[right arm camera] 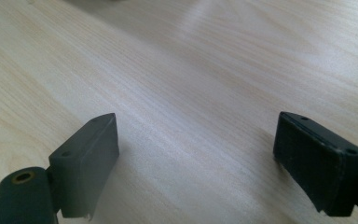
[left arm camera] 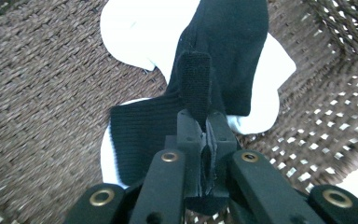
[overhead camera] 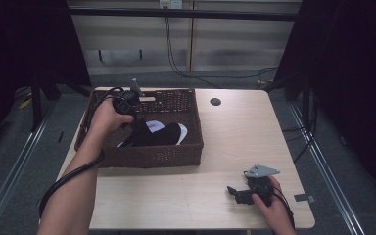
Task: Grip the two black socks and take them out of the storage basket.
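Observation:
A brown wicker basket (overhead camera: pixel 147 155) stands at the back left of the wooden table (overhead camera: pixel 235 142). Inside it lie a black sock (overhead camera: pixel 159 134) and white socks (overhead camera: pixel 182 132). My left gripper (overhead camera: pixel 136 123) reaches down into the basket. In the left gripper view its jaws are shut on a fold of the black sock (left arm camera: pixel 223 51), which drapes over the white socks (left arm camera: pixel 135 32). My right gripper (overhead camera: pixel 234 192) rests near the table's front right edge. In the right gripper view it is my right gripper (right arm camera: pixel 196 154) standing open just above bare wood.
A dark round hole (overhead camera: pixel 215 102) sits in the table behind the basket's right side. A small grey tag (overhead camera: pixel 304 198) lies at the front right edge. Cables hang along the wall behind the table.

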Demonstrator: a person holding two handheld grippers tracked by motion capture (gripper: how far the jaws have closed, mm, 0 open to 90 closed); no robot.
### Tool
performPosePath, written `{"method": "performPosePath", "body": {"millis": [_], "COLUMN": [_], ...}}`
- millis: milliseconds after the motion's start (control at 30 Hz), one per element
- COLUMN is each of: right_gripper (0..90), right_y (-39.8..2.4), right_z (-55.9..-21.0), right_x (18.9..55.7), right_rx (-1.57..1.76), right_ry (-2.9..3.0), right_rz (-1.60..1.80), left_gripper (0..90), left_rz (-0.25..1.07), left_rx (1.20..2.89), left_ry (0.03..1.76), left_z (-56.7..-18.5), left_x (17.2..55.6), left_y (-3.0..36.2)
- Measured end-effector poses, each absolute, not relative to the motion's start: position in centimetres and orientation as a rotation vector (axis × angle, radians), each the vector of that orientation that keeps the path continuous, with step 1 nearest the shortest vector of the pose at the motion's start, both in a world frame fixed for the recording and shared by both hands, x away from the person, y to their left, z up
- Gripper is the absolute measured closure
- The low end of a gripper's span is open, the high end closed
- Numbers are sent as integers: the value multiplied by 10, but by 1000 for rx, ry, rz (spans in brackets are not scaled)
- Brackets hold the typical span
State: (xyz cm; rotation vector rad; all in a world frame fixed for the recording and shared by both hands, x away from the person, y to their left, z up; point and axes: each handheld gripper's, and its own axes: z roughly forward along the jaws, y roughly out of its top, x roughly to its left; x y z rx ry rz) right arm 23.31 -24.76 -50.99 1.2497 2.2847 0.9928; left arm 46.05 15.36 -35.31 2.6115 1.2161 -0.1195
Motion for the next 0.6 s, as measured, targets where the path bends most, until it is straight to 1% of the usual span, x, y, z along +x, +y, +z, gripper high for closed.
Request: {"method": "performPosePath", "body": {"millis": [300, 600], "right_gripper": [135, 135], "right_y": [-248, -248], "right_z": [-510, -510], "right_x": [233, 233], "right_rx": [1250, 1250], "right_ry": [2287, 2286], "right_rz": [990, 990], "left_gripper": [863, 863], "left_rz": [-85, -77], "left_rx": [2649, 2674], "left_ry": [1209, 1139], "left_z": [-320, -282], "left_x": [455, 444], "left_y": [154, 156]}}
